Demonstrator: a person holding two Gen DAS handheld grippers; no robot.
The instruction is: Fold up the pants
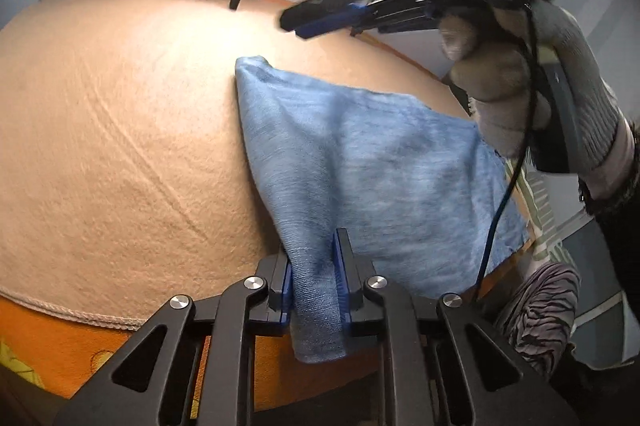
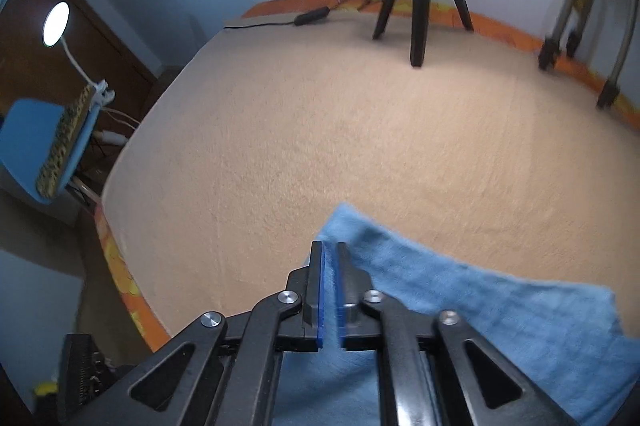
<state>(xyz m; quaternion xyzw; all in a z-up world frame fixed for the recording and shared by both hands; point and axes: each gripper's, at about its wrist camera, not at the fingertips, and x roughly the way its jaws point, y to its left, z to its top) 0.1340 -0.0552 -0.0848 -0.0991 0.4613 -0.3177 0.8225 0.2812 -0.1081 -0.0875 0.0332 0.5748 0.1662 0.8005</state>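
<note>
Left gripper (image 1: 316, 266) clenched on blue pants (image 1: 360, 154), long axis stretching away; right gripper (image 2: 330, 258) nearly closed, empty.

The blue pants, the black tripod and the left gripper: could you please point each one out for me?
blue pants (image 1: 360, 162): left wrist view, middle of the cloth.
black tripod (image 2: 418, 6): right wrist view, its centre leg.
left gripper (image 1: 314, 266): left wrist view, between its fingertips, shut on cloth.

Light-blue pants (image 1: 360, 154) on a peach blanket (image 1: 120, 130), orange-edged.
</note>
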